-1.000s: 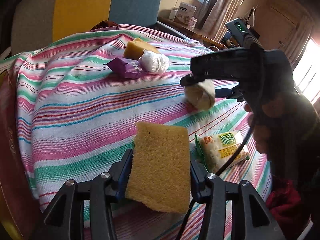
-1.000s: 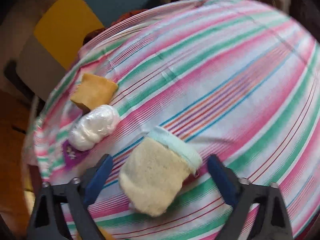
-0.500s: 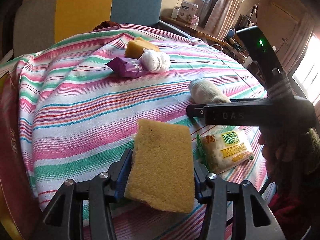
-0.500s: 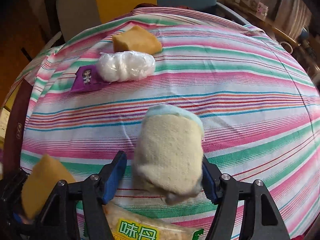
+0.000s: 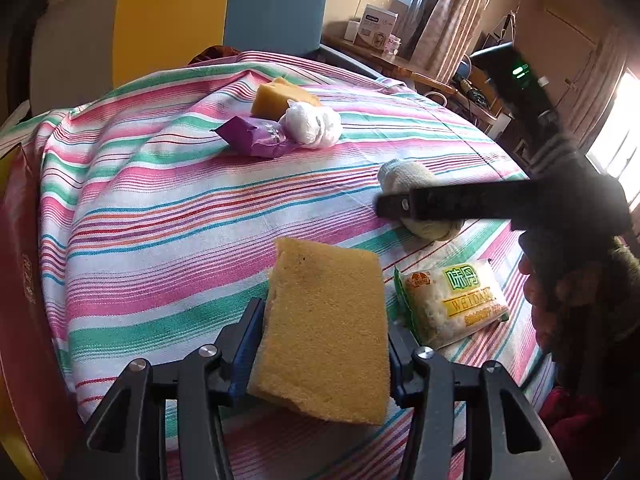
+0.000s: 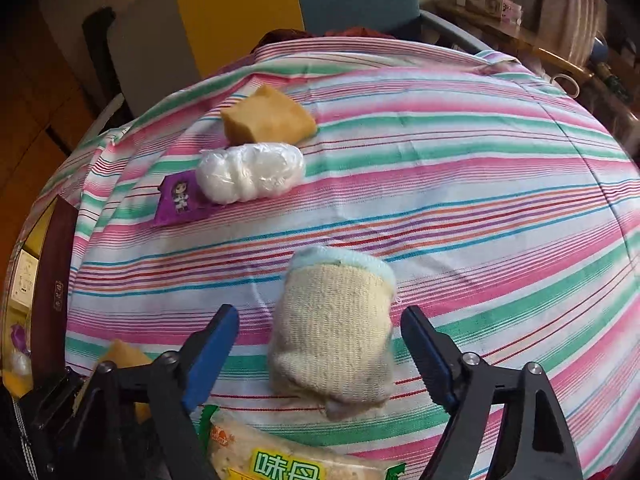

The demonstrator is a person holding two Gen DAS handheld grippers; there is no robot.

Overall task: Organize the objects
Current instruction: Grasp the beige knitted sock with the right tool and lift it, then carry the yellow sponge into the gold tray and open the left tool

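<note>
My left gripper (image 5: pixel 324 344) is shut on a yellow sponge (image 5: pixel 324 320), held above the near edge of the striped tablecloth (image 5: pixel 160 208). My right gripper (image 6: pixel 320 344) is open; a rolled cream sock (image 6: pixel 334 328) lies on the cloth between its fingers, clear of both pads. The sock also shows in the left wrist view (image 5: pixel 412 176), partly hidden by the right gripper's black body (image 5: pixel 480 200). The left gripper with its sponge shows at the lower left of the right wrist view (image 6: pixel 120 360).
Further back lie a second yellow sponge (image 6: pixel 268 118), a white plastic-wrapped bundle (image 6: pixel 250 176) and a purple packet (image 6: pixel 180 200), close together. A green and white snack packet (image 5: pixel 452 300) lies near the front. A dark red box edge (image 5: pixel 20 280) stands at the left.
My right gripper swung round, lowered the sock onto the cloth and opened, letting it go. My left gripper kept its hold on the sponge and barely moved.
</note>
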